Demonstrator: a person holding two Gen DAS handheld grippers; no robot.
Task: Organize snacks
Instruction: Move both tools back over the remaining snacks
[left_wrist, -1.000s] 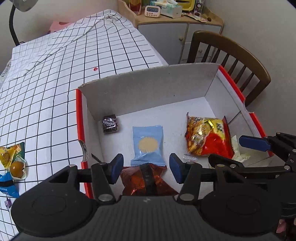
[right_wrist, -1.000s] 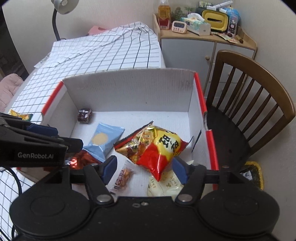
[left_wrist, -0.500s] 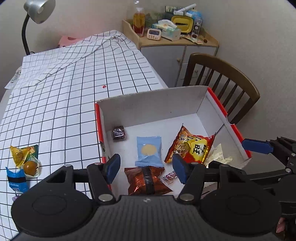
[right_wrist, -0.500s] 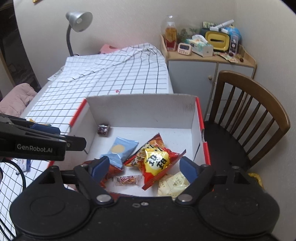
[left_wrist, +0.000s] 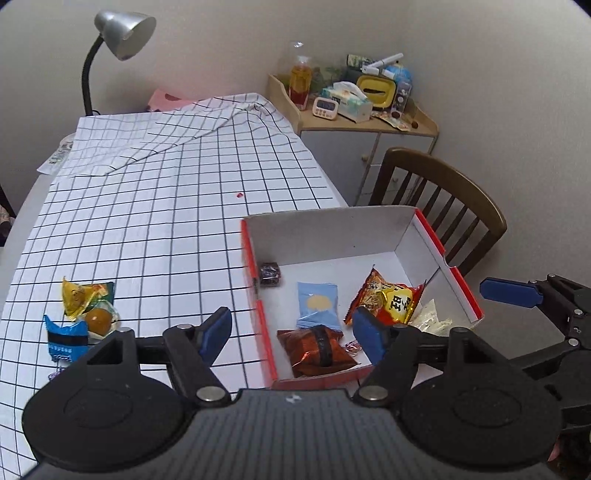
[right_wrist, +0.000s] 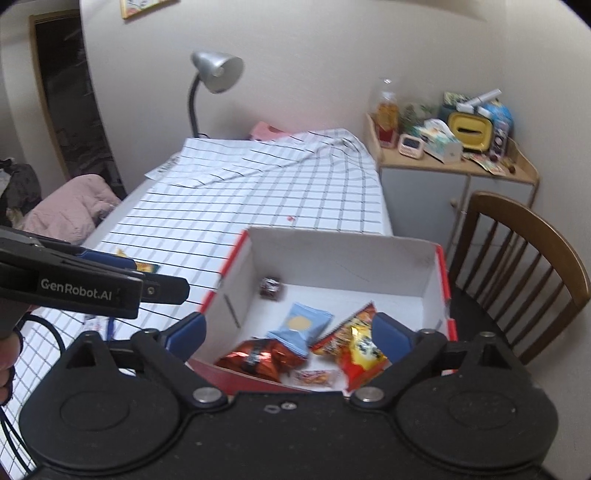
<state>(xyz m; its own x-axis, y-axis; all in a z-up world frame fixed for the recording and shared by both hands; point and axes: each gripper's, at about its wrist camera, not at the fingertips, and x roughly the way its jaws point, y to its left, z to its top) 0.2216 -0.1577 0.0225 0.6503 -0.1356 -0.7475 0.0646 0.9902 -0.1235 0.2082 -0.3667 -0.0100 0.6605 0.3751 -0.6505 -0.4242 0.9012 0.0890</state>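
A white box with a red rim (left_wrist: 332, 236) (right_wrist: 343, 262) stands at the table's right edge. In it lie a light blue packet (left_wrist: 317, 304) (right_wrist: 303, 323), a red and yellow chip bag (left_wrist: 391, 299) (right_wrist: 360, 350), a red-brown packet (left_wrist: 317, 349) (right_wrist: 258, 358), a small dark cube (left_wrist: 270, 274) (right_wrist: 270, 288) and a pale packet (left_wrist: 430, 317). My left gripper (left_wrist: 291, 334) hangs above the box's near left corner, jaws opening, nothing between them. Over the box's near edge my right gripper (right_wrist: 290, 334) is also opening and empty.
Loose on the checked tablecloth (left_wrist: 166, 221), left of the box, lie a yellow packet (left_wrist: 83, 295), an egg snack (left_wrist: 98, 319) and a blue packet (left_wrist: 66, 341). A wooden chair (left_wrist: 443, 184) stands right of the box, a cluttered cabinet (left_wrist: 369, 125) behind it, a lamp (left_wrist: 122, 26) at the back.
Both grippers have risen and drawn back from the box, so more of the table shows. Their jaws have spread wider. The snacks stay in the box.
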